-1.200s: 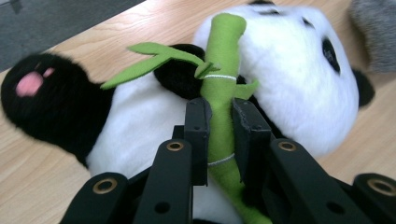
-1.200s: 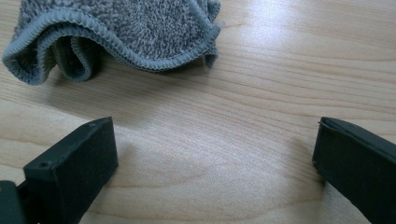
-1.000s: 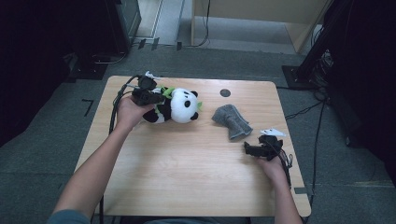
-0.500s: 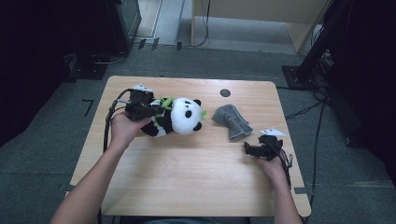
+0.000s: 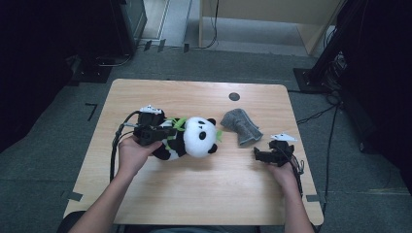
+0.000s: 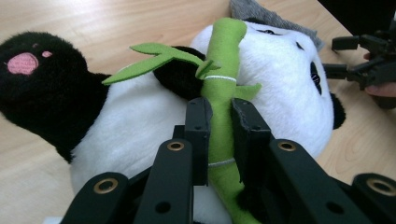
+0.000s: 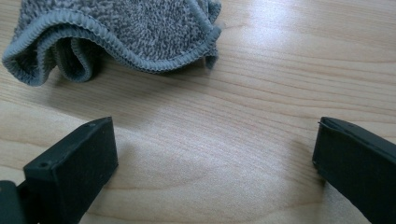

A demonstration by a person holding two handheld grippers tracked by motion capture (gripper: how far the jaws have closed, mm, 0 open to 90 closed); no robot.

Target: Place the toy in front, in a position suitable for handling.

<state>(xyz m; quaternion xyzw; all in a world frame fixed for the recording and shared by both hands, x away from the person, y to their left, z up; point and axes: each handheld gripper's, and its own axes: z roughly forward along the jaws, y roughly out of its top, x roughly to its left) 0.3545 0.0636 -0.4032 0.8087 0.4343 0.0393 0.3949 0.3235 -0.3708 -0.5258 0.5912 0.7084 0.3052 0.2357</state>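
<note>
High view. The left forearm reached forward from the near edge, its hand wrapped round the left gripper (image 5: 154,130), which lay nearly level and pointed toward the right gripper (image 5: 270,154). A plush panda (image 5: 192,140) of black and white pile lay on its side directly ahead of the left jaws. The right hand rested low on the pale wood-grain surface (image 5: 204,194), its gripper aimed at the panda; a crumpled grey cloth (image 5: 240,125) lay just ahead of and beside the right jaws.

Left gripper view. The two black jaws were clamped on a green felt bamboo stalk (image 6: 219,93), a soft cylinder with thin white stitched rings and flat pointed leaves, which ran upward between and beyond them. The panda's rounded white body lay under the jaws; a black paw with a pink pad (image 6: 21,63) lay off to the left.

Right gripper view. The blocky matt jaws stood wide apart over bare surface. The cloth, looped terry with a ribbed hem, lay beyond the left jaw, apart from it.
</note>
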